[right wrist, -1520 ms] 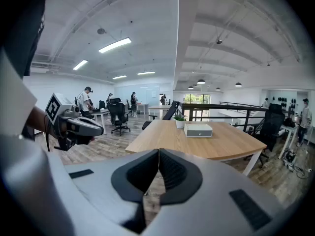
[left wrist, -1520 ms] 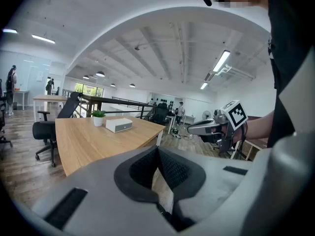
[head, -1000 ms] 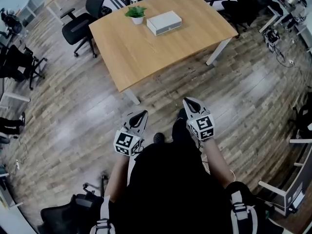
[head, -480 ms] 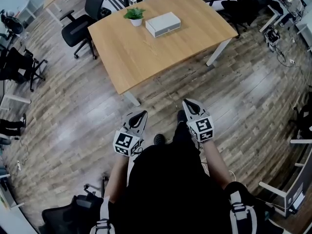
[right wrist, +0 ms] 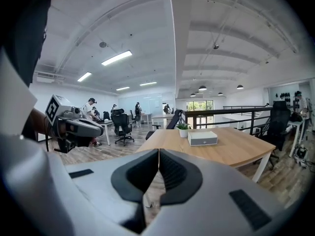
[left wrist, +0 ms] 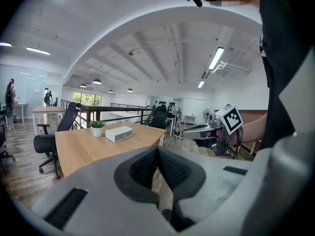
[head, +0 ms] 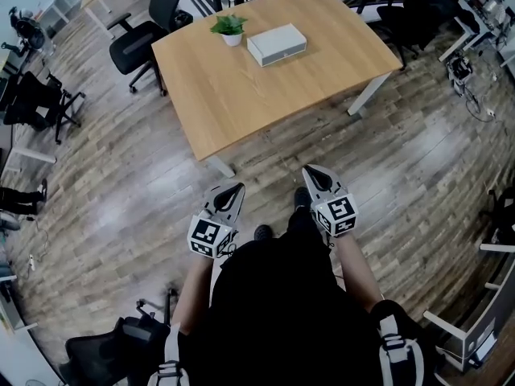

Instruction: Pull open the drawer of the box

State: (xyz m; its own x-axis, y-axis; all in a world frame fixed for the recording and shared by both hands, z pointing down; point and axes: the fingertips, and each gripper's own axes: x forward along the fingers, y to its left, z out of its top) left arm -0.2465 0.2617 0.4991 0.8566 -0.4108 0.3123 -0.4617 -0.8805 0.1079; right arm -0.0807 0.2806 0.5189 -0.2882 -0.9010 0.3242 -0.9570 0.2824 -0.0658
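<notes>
The left gripper and right gripper are held empty, jaws pressed together; the table is well apart. The box (drawer seemingly closed) is set near a plant.

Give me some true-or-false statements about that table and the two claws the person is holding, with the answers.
1. A white box sits on the wooden table beside a potted plant. True.
2. The left claw grips the box. False: it is shut on nothing, held over the floor, well short of the table.
3. The right claw is shut and empty. True.
4. The potted plant stands on the floor. False: it stands on the table.
</notes>
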